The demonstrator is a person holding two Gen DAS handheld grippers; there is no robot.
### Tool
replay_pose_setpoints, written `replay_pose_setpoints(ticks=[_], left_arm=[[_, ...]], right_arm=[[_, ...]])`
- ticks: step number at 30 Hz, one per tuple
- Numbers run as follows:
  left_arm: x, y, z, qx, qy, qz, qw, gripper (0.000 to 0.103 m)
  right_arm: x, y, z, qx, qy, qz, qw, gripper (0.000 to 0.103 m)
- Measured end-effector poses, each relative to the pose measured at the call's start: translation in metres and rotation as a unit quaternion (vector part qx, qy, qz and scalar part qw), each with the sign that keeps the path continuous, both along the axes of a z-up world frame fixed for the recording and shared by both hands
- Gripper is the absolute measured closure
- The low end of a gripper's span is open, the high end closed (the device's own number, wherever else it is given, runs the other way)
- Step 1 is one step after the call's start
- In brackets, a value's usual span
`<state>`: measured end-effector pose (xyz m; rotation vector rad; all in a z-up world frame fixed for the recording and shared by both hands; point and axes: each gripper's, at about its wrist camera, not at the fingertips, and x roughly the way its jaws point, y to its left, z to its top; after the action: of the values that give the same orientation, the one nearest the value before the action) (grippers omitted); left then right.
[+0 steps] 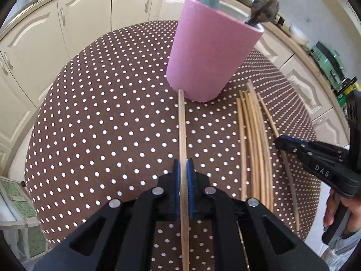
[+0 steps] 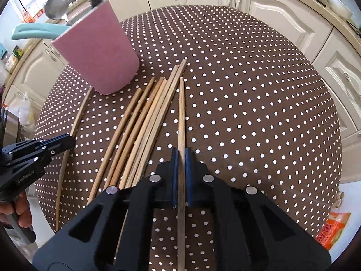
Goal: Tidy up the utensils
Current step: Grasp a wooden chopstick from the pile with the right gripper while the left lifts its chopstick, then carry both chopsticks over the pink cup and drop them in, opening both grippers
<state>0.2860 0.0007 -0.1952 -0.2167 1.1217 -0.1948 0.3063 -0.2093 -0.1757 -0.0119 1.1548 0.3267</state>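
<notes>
My left gripper (image 1: 183, 164) clamps one chopstick (image 1: 182, 131); my right gripper (image 2: 181, 155) clamps another (image 2: 181, 113). About seven loose chopsticks (image 2: 140, 126) lie between them beside one pink holder (image 2: 101, 56).

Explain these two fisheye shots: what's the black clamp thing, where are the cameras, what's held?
No robot here: a person holds a two-finger gripper in each hand, with a camera on each looking along its fingers. One picture is from the left gripper, shut on one chopstick; the other is from the right gripper, shut on another chopstick. More loose chopsticks lie on the dotted tablecloth. A pink holder stands there, already holding a spoon and other utensils.
</notes>
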Motion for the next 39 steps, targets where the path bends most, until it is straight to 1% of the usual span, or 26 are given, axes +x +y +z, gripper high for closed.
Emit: replay_pose_setpoints(ticks=[3,4,8,12,15,17,18,21,26,27,29,33,39], left_arm=[[-0.011,-0.002,0.009,-0.005,-0.026,-0.007,0.9996,0.097],[-0.015,-0.004,0.015,-0.007,-0.038,-0.011,0.9992,0.097],[-0.030,-0.010,0.034,-0.012,-0.071,-0.019,0.9972,0.097],[-0.049,-0.018,0.061,-0.017,-0.119,-0.030,0.9923,0.097],[-0.065,-0.026,0.081,-0.025,-0.161,-0.039,0.9858,0.097],[-0.075,-0.029,0.091,-0.025,-0.181,-0.043,0.9823,0.097],[-0.079,-0.033,0.097,-0.020,-0.195,-0.043,0.9796,0.097],[-0.092,-0.038,0.112,-0.014,-0.235,-0.046,0.9708,0.097],[-0.101,-0.043,0.127,-0.019,-0.278,-0.048,0.9591,0.097],[-0.103,-0.043,0.131,-0.017,-0.291,-0.045,0.9555,0.097],[-0.102,-0.040,0.136,-0.018,-0.303,-0.044,0.9517,0.097],[-0.098,-0.034,0.143,-0.022,-0.318,-0.035,0.9471,0.097],[-0.090,-0.033,0.157,-0.022,-0.350,-0.027,0.9361,0.097]], right_arm=[[-0.028,-0.007,0.013,0.021,-0.024,0.005,0.999,0.096],[-0.037,-0.016,0.020,0.028,-0.031,0.007,0.999,0.096],[-0.058,-0.022,0.046,0.056,-0.071,0.015,0.996,0.096],[-0.077,-0.018,0.067,0.083,-0.105,0.026,0.991,0.096],[-0.093,-0.005,0.087,0.102,-0.129,0.034,0.986,0.096],[-0.102,-0.003,0.100,0.113,-0.144,0.042,0.982,0.096],[-0.103,-0.003,0.100,0.118,-0.149,0.044,0.981,0.096],[-0.110,0.006,0.113,0.130,-0.170,0.047,0.976,0.096],[-0.118,0.010,0.132,0.149,-0.198,0.053,0.967,0.096],[-0.119,0.011,0.134,0.151,-0.206,0.053,0.965,0.096],[-0.123,0.014,0.143,0.153,-0.219,0.056,0.962,0.096],[-0.122,0.020,0.155,0.159,-0.237,0.063,0.956,0.096],[-0.116,0.026,0.165,0.168,-0.254,0.067,0.950,0.096]])
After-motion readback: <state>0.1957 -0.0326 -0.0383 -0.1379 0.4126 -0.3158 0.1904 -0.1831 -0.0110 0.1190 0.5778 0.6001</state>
